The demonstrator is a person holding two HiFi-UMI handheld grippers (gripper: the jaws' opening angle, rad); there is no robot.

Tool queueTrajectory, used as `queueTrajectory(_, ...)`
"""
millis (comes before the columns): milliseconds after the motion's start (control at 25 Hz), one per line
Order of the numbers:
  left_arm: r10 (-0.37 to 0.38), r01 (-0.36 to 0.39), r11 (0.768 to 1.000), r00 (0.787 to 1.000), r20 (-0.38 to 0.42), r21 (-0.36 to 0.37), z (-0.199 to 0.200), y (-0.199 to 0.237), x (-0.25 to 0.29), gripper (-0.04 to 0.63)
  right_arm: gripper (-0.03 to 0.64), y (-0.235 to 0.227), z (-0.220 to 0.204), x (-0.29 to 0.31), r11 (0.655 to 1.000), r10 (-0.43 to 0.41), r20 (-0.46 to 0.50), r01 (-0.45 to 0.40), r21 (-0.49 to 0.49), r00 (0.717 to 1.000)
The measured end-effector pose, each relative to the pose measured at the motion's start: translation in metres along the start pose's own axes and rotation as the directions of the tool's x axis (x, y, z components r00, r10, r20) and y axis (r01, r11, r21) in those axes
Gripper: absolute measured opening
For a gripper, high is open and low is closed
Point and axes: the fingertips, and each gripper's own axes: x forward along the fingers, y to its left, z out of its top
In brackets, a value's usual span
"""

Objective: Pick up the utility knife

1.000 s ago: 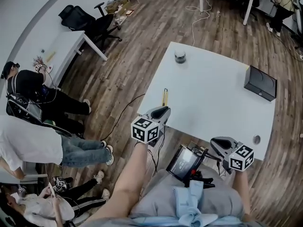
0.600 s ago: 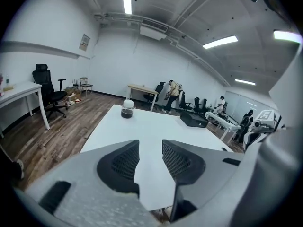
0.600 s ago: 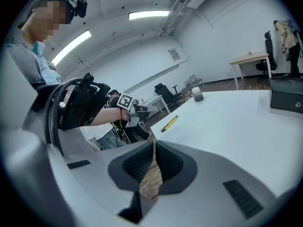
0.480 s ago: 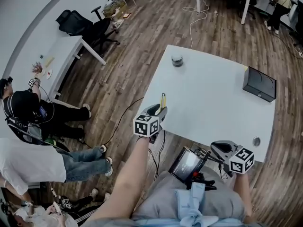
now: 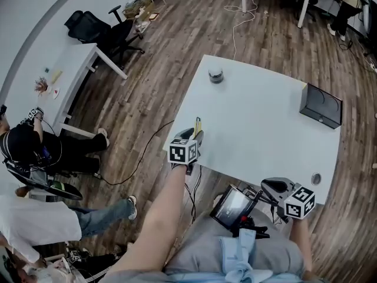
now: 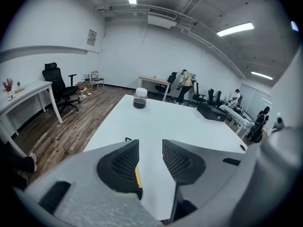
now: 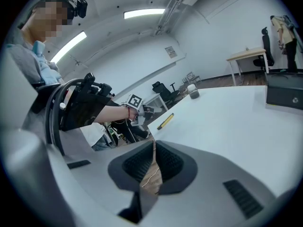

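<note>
The utility knife [image 5: 197, 123] is yellow and slim and lies on the white table [image 5: 265, 128] close to its left edge, pointing away from me. My left gripper [image 5: 195, 135] hovers just over the knife's near end. In the left gripper view the left gripper [image 6: 151, 148] stands open; a strip of the yellow knife [image 6: 137, 176] shows below the gap, beside the left jaw, with no pad touching it. My right gripper [image 5: 268, 185] hangs off the table's near edge over my lap; in its own view the right gripper [image 7: 154, 148] is shut and empty, far from the knife [image 7: 165, 121].
A small jar [image 5: 215, 75] stands at the table's far edge and a black box [image 5: 321, 106] at its right edge. A round hole [image 5: 316, 178] sits near the front right corner. A dark screen device [image 5: 232, 205] rests on my lap. People and an office chair [image 5: 100, 28] are at the left.
My left gripper has moved forward and down from the table's near edge to the knife's near end. The right gripper has stayed in place.
</note>
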Motion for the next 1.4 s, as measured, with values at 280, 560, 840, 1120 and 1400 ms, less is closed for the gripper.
queueTrajectory(280,0.018,-0.018,1.0,0.999,-0.051,-0.002,-0.002,0.013,0.017,0.14,0.029,-0.011,-0.001,-0.003,1.0,-0.013,-0.01,0.013,0.022,1.0)
queueTrajectory(560,0.057,-0.059,0.998,0.987,-0.147,-0.01,-0.012,0.032,0.037,0.14,0.03,-0.022,0.001,0.0,0.999,-0.013,-0.026,0.014,0.042,1.0)
queueTrajectory(840,0.058,-0.066,0.997,0.982,-0.178,-0.039,-0.021,0.044,0.052,0.14,0.029,-0.029,-0.002,0.0,0.998,-0.025,-0.045,0.028,0.065,0.999)
queueTrajectory(1120,0.079,-0.09,0.995,0.97,-0.23,-0.037,-0.038,0.055,0.064,0.14,0.029,-0.033,-0.006,0.003,0.996,-0.03,-0.058,0.035,0.084,0.998)
queueTrajectory(1400,0.084,-0.099,0.995,0.949,-0.302,-0.034,-0.048,0.059,0.067,0.14,0.029,-0.033,-0.006,0.005,0.994,-0.03,-0.066,0.037,0.102,0.997)
